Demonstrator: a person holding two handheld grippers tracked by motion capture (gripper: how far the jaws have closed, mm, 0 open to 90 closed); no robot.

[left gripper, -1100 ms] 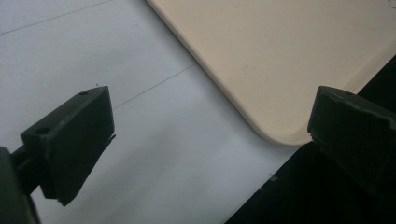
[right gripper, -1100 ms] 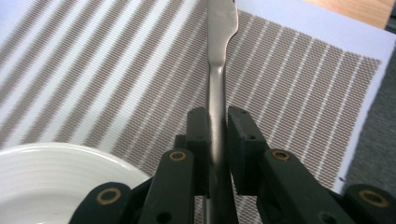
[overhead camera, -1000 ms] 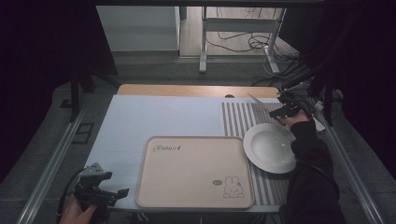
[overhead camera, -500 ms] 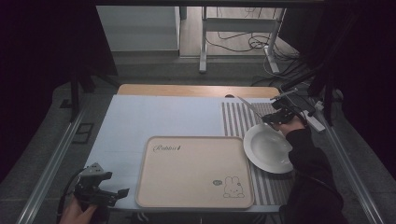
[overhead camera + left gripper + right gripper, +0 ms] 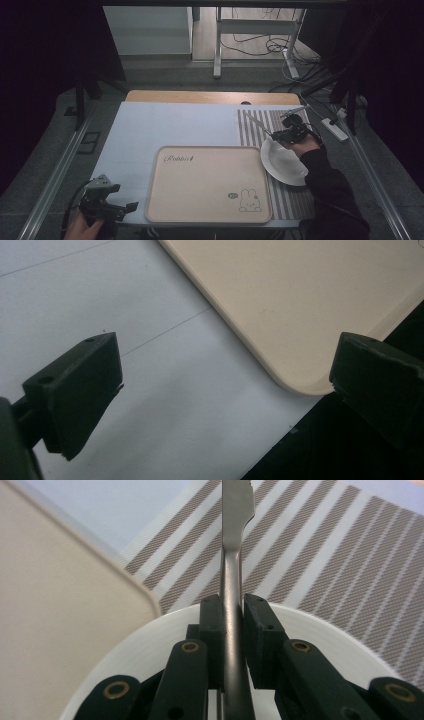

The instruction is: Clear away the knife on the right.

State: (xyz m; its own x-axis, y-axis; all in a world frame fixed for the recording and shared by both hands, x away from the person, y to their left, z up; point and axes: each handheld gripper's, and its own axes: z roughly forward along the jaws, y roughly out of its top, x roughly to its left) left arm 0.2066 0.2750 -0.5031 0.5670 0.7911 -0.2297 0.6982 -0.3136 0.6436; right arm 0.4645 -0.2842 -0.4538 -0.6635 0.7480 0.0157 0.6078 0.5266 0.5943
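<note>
Over the white plate (image 5: 284, 162), right gripper (image 5: 231, 612) clamps a metal knife (image 5: 231, 580) blade-forward; keep it level, lay it on striped placemat (image 5: 255, 125) beside plate; left gripper (image 5: 220, 390) idle, jaws apart.

A beige tray (image 5: 207, 182) is lying near the front edge of the tabletop (image 5: 165, 125), a small rabbit drawing (image 5: 248, 201) sitting in its near right corner. A striped placemat (image 5: 260, 125) is lying just right of the tray. Beyond the tabletop, cables (image 5: 260, 45) are trailing across the floor by a grey stand (image 5: 218, 45).
</note>
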